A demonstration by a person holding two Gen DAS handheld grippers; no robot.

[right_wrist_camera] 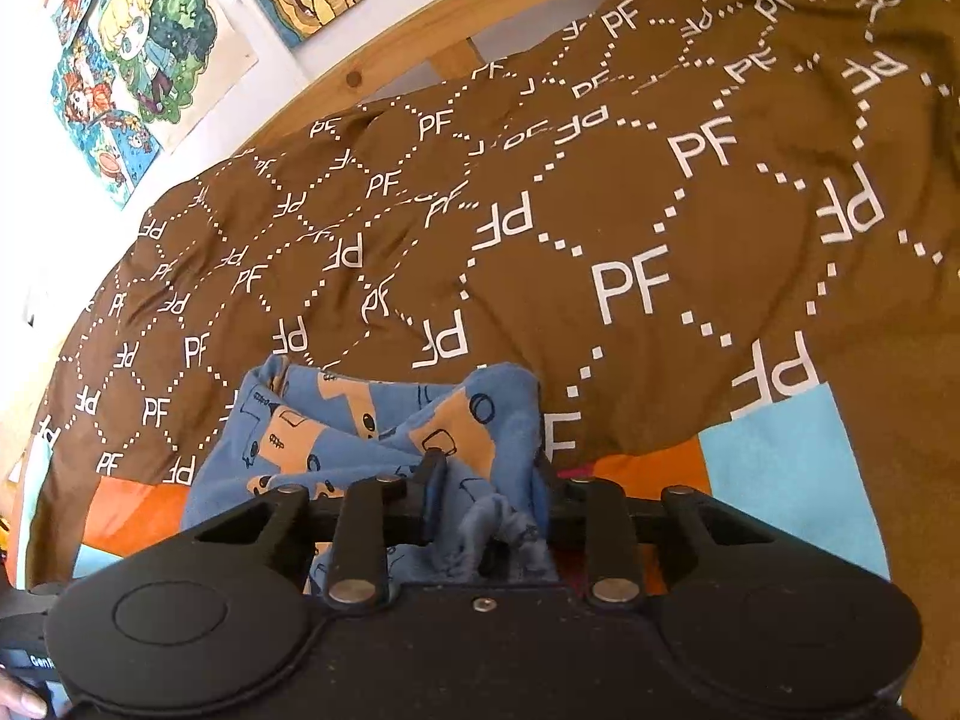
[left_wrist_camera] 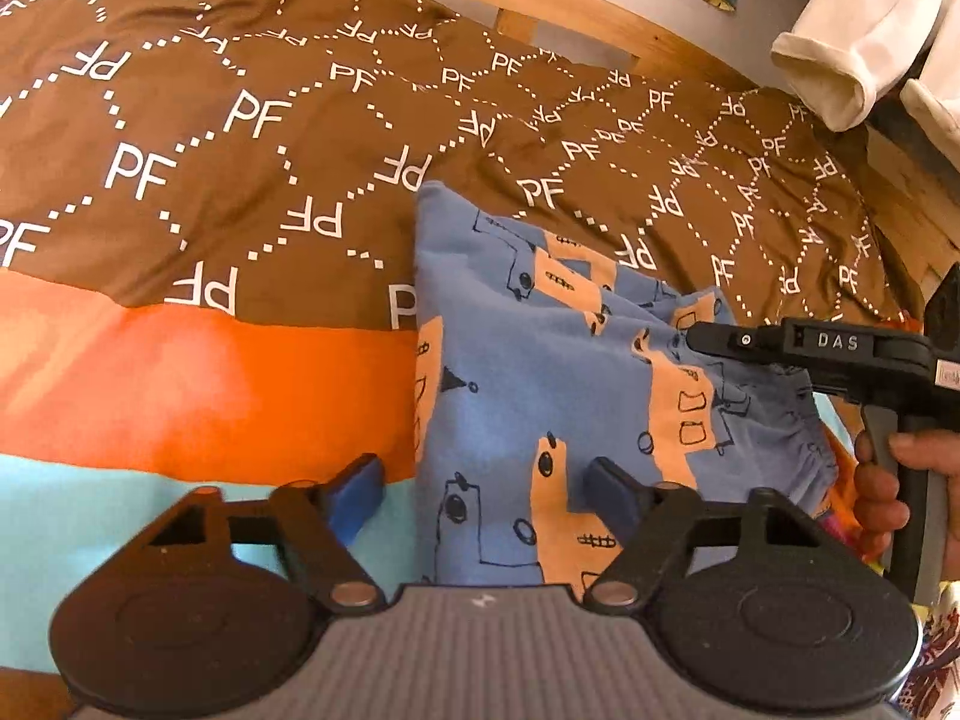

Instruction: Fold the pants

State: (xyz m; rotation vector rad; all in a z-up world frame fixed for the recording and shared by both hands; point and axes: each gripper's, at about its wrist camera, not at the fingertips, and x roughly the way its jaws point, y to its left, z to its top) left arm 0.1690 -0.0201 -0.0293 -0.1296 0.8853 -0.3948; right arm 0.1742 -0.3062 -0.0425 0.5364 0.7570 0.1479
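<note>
The pants (left_wrist_camera: 540, 372) are blue with orange patches and black drawings. They lie folded on the brown PF-patterned bedspread (left_wrist_camera: 240, 120). My left gripper (left_wrist_camera: 486, 480) is open, its blue fingertips (left_wrist_camera: 360, 480) straddling the pants' near left edge, just above the fabric. My right gripper (left_wrist_camera: 696, 336) reaches in from the right over the pants' gathered waistband. In the right wrist view the right gripper (right_wrist_camera: 489, 468) is shut on bunched blue pants fabric (right_wrist_camera: 480, 516), with the rest of the pants (right_wrist_camera: 336, 432) lying ahead on the bedspread (right_wrist_camera: 600, 210).
The bedspread has orange (left_wrist_camera: 180, 384) and light blue (left_wrist_camera: 90, 516) bands near me. A wooden bed frame (left_wrist_camera: 600, 6) runs along the far side. Colourful drawings (right_wrist_camera: 138, 60) hang on the wall. Cream clothing (left_wrist_camera: 852, 54) hangs at the upper right.
</note>
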